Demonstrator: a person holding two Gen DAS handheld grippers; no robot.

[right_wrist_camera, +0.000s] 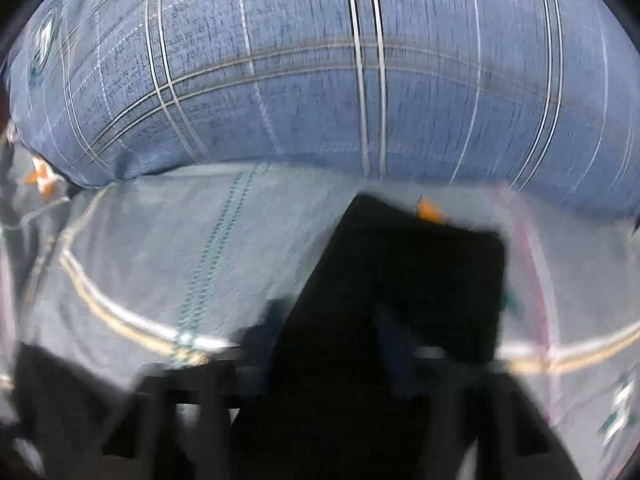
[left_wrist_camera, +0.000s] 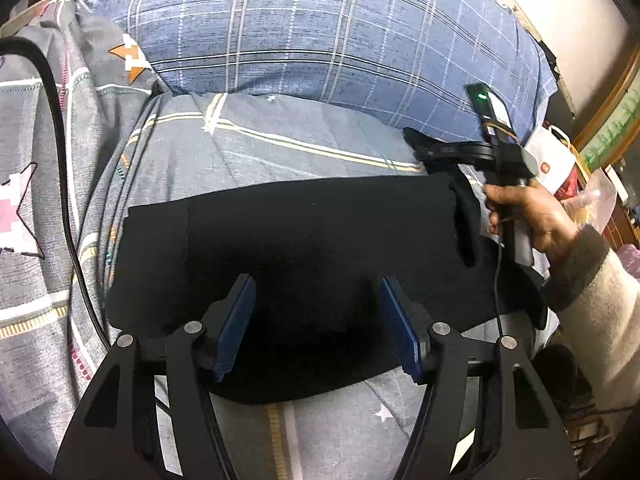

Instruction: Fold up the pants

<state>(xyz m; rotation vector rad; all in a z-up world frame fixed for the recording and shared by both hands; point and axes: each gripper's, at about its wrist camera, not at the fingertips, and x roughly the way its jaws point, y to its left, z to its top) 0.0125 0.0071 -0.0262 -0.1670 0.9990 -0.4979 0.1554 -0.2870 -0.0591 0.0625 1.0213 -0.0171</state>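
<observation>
The black pants (left_wrist_camera: 304, 256) lie folded into a wide rectangle on the grey patterned bedsheet (left_wrist_camera: 280, 148). My left gripper (left_wrist_camera: 318, 312) is open, its blue-padded fingers (left_wrist_camera: 236, 320) spread just above the near part of the pants and holding nothing. My right gripper (left_wrist_camera: 424, 146) shows in the left wrist view at the pants' far right corner, held by a hand (left_wrist_camera: 532, 216); its jaws are hard to read. In the blurred right wrist view the pants (right_wrist_camera: 420, 276) fill the lower middle, and the fingers (right_wrist_camera: 384, 344) look spread over the dark cloth.
A large blue plaid pillow (left_wrist_camera: 328, 28) lies behind the pants. A grey star-pattern quilt (left_wrist_camera: 36, 184) and a black cable (left_wrist_camera: 60, 168) are at the left. Bags (left_wrist_camera: 556, 160) and clutter sit at the right beyond the bed.
</observation>
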